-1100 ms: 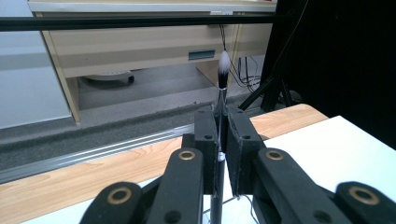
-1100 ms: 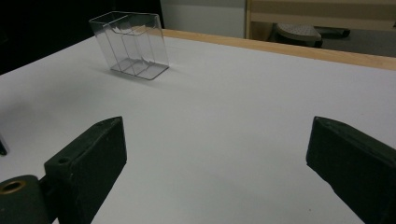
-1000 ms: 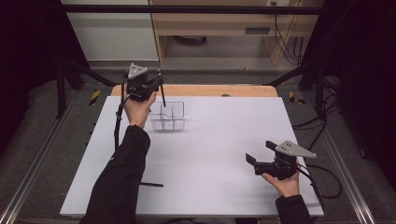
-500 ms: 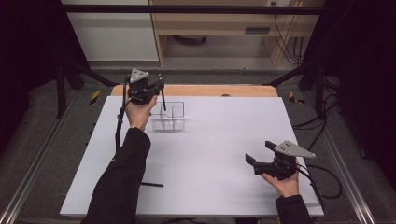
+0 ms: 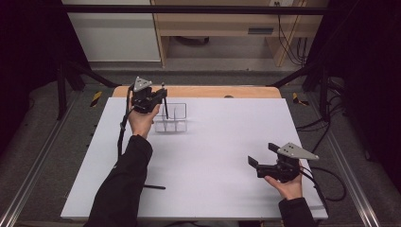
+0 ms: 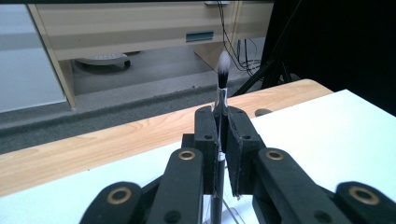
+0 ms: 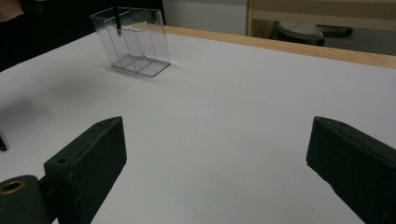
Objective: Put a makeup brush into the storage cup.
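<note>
Gripping an upright makeup brush (image 6: 222, 74) over the clear organizer (image 5: 172, 118), the left gripper (image 5: 158, 98) holds its fingers closed; the right gripper (image 5: 263, 155) has fingers spread wide; no writing is readable.

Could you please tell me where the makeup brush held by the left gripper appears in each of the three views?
High view: the brush stands upright at upper left, clamped in the left gripper, handle reaching down to the clear organizer.
Left gripper view: centre, bristles up, between the shut jaws.
Right gripper view: the dark handle tip at top left, inside the organizer.
Shared landmark: the organizer.
</note>
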Demonstrator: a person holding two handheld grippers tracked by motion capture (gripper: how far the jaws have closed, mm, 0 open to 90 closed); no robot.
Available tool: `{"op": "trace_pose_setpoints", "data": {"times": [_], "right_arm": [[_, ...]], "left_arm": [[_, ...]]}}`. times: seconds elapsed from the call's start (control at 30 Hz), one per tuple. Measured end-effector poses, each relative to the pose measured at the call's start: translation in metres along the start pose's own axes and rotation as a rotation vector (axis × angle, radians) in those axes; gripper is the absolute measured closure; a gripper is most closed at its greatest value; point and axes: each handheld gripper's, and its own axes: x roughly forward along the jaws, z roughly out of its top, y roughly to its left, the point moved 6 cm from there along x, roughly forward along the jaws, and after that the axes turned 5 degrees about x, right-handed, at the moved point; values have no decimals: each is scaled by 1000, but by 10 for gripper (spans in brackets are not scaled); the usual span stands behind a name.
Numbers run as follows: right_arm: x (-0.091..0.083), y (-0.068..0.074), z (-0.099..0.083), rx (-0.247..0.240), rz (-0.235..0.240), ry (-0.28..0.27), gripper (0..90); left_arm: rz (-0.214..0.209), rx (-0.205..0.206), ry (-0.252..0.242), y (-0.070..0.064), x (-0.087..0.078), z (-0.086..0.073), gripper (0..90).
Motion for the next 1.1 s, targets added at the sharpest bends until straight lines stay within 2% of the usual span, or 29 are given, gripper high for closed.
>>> {"op": "trace_pose_setpoints", "data": {"times": [0.4,0.57,0.83,1.0,1.1], "right_arm": [[1,1,0,-2,1,2,55],[1,1,-1,0,3,4,56],[1,1,-1,3,0,6,56],[2,1,-1,-3,-1,8,56],[2,1,-1,-1,0,8,56]], "left_arm": [[-1,-1,31,-2,5,-19,839],[0,10,51,-2,7,-26,836],[-10,18,75,-3,6,-30,829],[-26,10,84,-3,2,-35,790],[-30,5,79,-1,-5,-36,727]]}}
